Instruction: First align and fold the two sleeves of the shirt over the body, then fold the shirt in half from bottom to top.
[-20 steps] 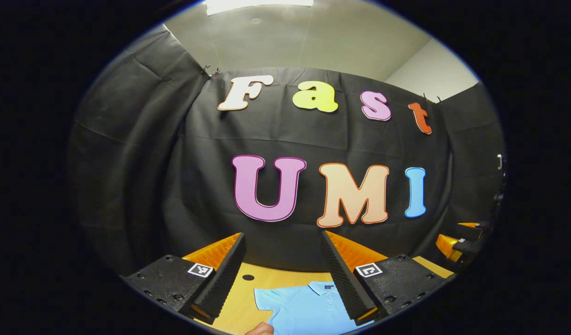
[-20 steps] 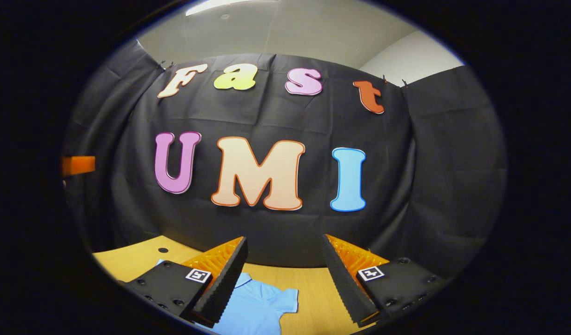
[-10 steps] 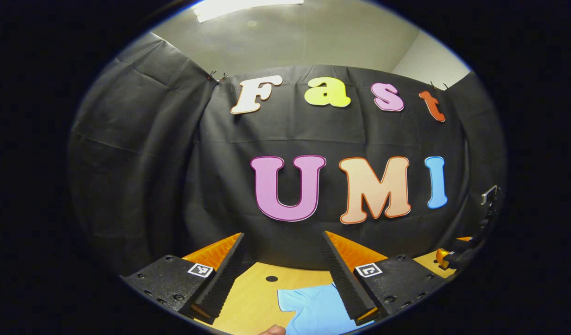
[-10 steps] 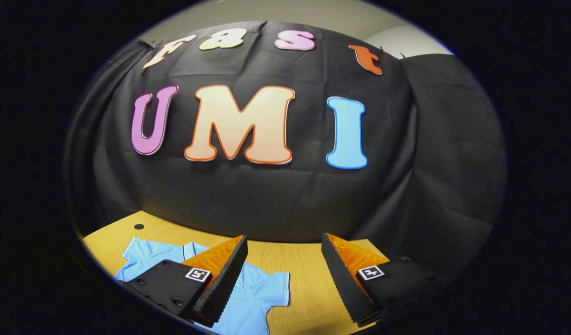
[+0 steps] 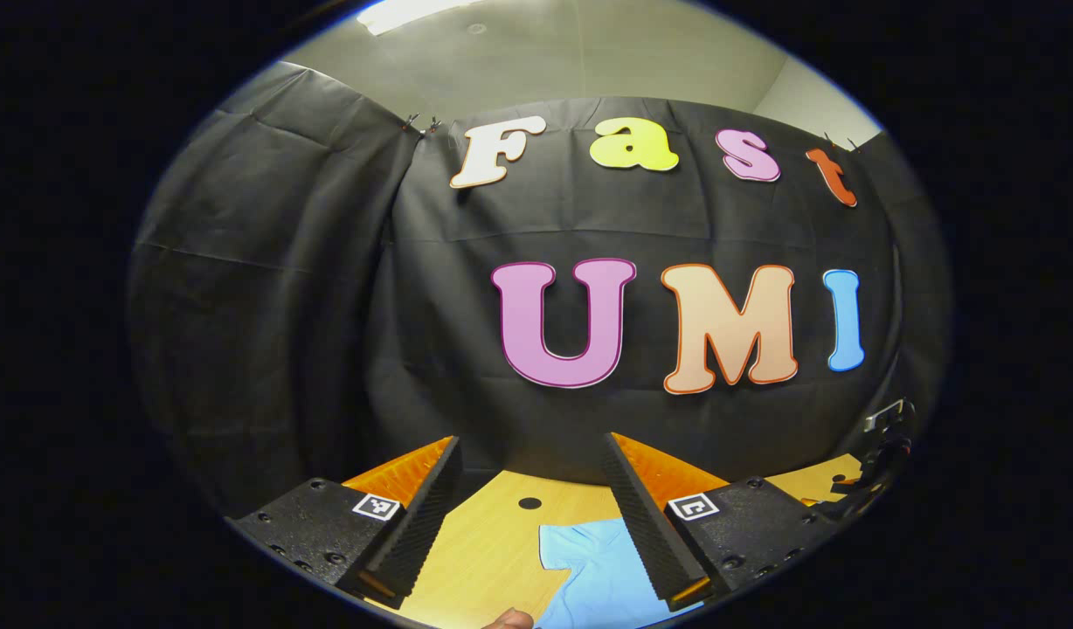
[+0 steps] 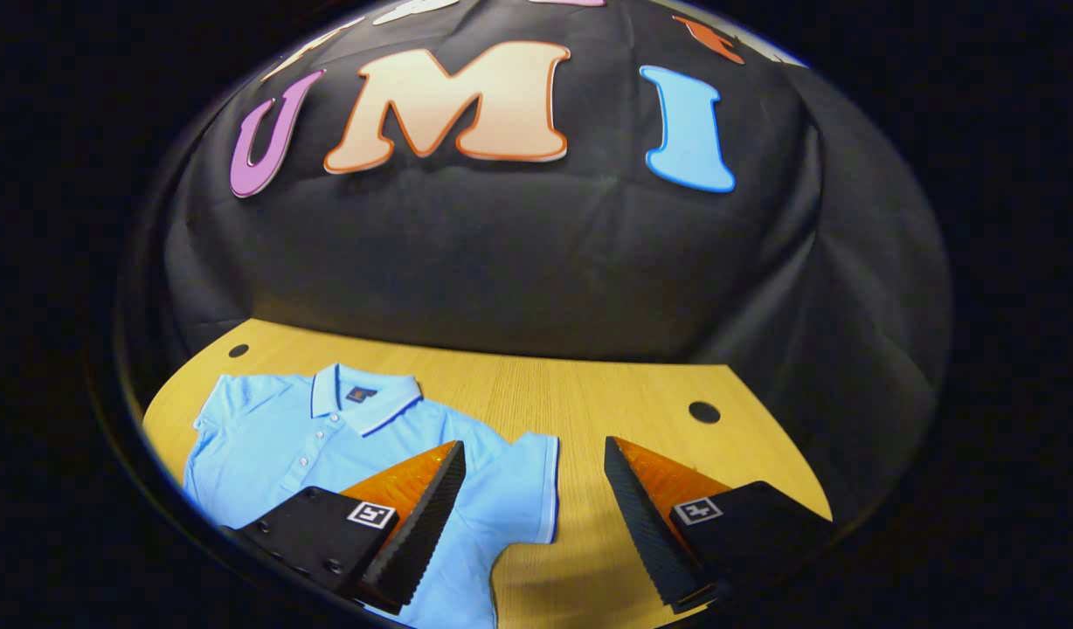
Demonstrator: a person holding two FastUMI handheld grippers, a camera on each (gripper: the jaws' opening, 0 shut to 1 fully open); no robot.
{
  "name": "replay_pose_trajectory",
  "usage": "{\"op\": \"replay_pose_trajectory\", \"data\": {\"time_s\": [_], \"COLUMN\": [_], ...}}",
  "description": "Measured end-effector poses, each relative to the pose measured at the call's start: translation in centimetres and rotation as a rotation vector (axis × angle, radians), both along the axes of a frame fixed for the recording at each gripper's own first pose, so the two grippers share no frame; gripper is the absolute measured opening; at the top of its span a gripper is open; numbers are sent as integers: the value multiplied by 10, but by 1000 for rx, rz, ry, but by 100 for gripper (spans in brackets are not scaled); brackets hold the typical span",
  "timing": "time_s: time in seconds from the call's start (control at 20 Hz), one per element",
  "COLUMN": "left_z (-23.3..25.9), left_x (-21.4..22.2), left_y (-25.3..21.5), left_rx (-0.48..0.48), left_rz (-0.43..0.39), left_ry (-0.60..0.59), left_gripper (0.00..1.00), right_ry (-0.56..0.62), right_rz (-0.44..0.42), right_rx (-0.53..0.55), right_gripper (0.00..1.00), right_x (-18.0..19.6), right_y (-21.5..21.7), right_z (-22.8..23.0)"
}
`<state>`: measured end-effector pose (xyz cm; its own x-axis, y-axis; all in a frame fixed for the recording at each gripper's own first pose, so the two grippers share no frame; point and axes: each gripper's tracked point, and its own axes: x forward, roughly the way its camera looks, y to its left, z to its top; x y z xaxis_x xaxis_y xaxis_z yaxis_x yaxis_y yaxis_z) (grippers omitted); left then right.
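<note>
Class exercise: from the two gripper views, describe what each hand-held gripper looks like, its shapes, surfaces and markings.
Each is a two-finger tool. The left hand-held gripper and the right hand-held gripper both have wedge-shaped fingers tapering to points, with ridged, sawtooth inner faces. Each finger sits on a black textured block with screw heads and carries a small square black-and-white marker. No cables or sleeves are visible.

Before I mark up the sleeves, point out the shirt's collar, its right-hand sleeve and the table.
collar (image 6: 362, 400): right gripper view, on its front fold.
sleeve (image 6: 523, 489): right gripper view, mid-sleeve.
table (image 6: 589, 393): right gripper view, bare wood.
</note>
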<state>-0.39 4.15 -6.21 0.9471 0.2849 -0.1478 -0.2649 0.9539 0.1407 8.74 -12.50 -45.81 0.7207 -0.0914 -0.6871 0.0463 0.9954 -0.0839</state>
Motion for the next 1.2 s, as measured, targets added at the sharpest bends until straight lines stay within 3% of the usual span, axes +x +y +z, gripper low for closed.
{"op": "replay_pose_trajectory", "data": {"time_s": [0.25,0.5,0.65,0.75,0.85,0.95,1.05,1.2], "left_z": [-8,-17,-17,-19,-18,-22,-23,-23], "left_x": [1,3,5,7,11,12,14,13], "left_y": [-3,-7,-10,-12,-16,-19,-22,-18], "left_rx": [-1,-3,-1,8,6,2,-5,-1], "left_rz": [17,30,32,28,19,10,5,11], "left_ry": [26,53,54,61,58,65,67,66], "left_gripper": [95,95,95,94,95,95,95,95], "right_ry": [155,209,299,267,247,230,224,198], "right_rz": [-42,-73,-98,-80,-40,-29,-22,-30], "right_rx": [43,93,122,128,135,122,100,137], "right_gripper": [100,99,97,88,66,24,2,2], "right_x": [-13,-11,-27,-20,-20,-17,-16,-6], "right_y": [-7,-10,-9,-8,0,4,7,17], "right_z": [-59,-86,-104,-106,-104,-99,-101,-89]}}
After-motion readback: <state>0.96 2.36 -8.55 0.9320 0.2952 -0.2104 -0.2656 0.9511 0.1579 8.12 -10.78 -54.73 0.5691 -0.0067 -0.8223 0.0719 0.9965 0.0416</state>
